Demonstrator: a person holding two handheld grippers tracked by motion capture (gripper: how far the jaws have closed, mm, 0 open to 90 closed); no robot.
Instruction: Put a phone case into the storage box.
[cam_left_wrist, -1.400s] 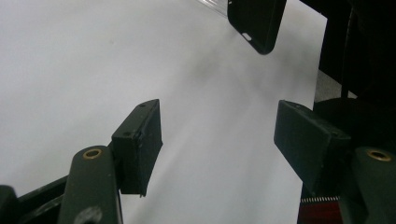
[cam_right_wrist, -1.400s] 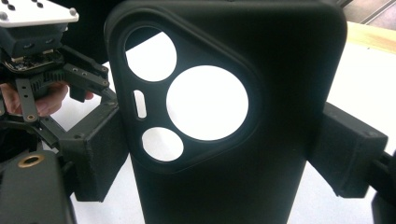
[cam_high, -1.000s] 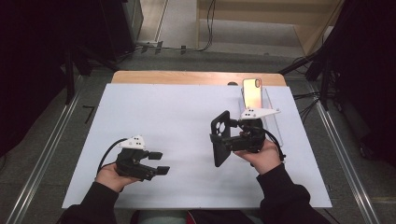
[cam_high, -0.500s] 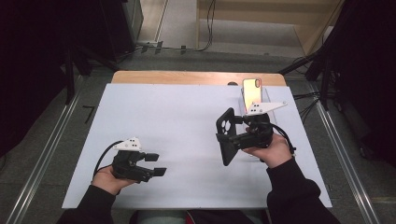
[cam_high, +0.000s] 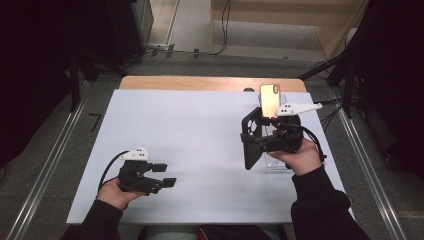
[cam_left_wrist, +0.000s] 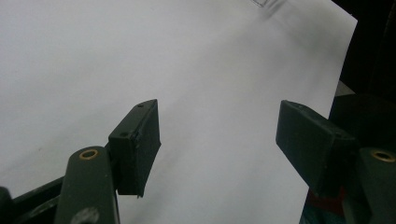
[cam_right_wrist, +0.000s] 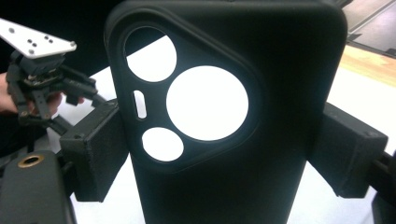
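The right claw (cam_high: 251, 143) pinches a black, soft-looking phone case with a big triangular camera cut-out (cam_right_wrist: 224, 116), one pad on each long edge, the case upright between them in the right gripper view. Over the last second this claw has drifted away from the person and slightly to their right, carrying the case closer to the orange-backed phone (cam_high: 269, 99) that stands propped upright just beyond it near the far edge of the surface. The case was in its grip throughout, so the hold looks secure. I take this to mean the work in hand is bringing case and phone together, and that the approach is nearly done; lining up the cut-out with the phone's camera corner would be the fiddly part to come

The left claw (cam_high: 164, 175) is spread wide and holds nothing, its pads (cam_left_wrist: 137, 144) hanging over bare white surface (cam_high: 190, 135) well to the left of the right claw. It has slid a little toward the person since a second ago, and seems idle for now
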